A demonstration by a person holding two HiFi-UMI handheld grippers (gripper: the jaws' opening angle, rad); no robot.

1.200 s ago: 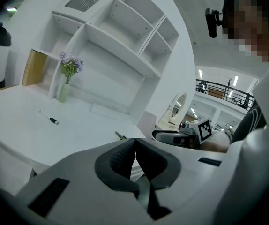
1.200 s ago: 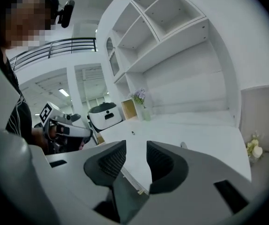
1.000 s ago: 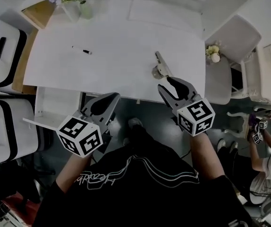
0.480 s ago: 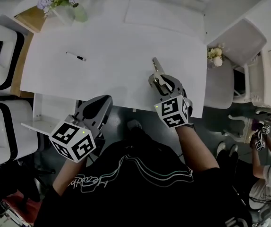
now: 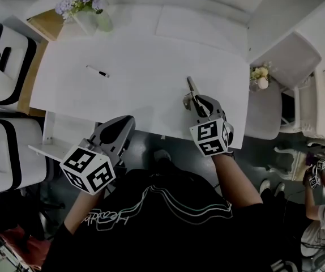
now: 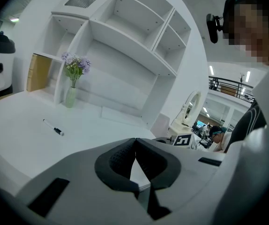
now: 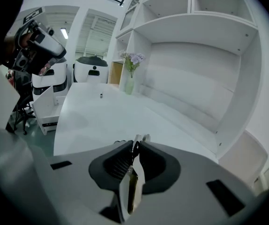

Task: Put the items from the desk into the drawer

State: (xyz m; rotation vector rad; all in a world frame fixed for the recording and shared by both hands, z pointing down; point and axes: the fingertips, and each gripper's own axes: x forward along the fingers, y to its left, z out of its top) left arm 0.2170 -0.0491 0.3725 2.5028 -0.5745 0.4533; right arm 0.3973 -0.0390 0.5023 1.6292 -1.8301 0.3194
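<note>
A grey metal stapler-like tool (image 5: 191,91) lies near the front edge of the white desk (image 5: 140,61), right of centre. My right gripper (image 5: 199,103) has just been closing, and its pads now press on the tool (image 7: 133,179) between them. A black-tipped marker (image 5: 98,71) lies on the desk's left part, also seen from the left gripper view as the marker (image 6: 54,128). My left gripper (image 5: 123,124) hangs in front of the desk edge, jaws together and empty (image 6: 135,140). The white drawer (image 5: 52,143) stands pulled out at the lower left.
A vase of purple flowers (image 5: 86,7) stands at the desk's back left corner. White machines (image 5: 1,61) sit left of the desk. A chair (image 5: 284,52) and a small flower pot (image 5: 259,78) are at the right. Another person (image 5: 321,191) works far right.
My right gripper dropped onto the desk, rolled its cube upward, and went from wide open to closed on the metal tool. The left gripper shifted slightly left.
</note>
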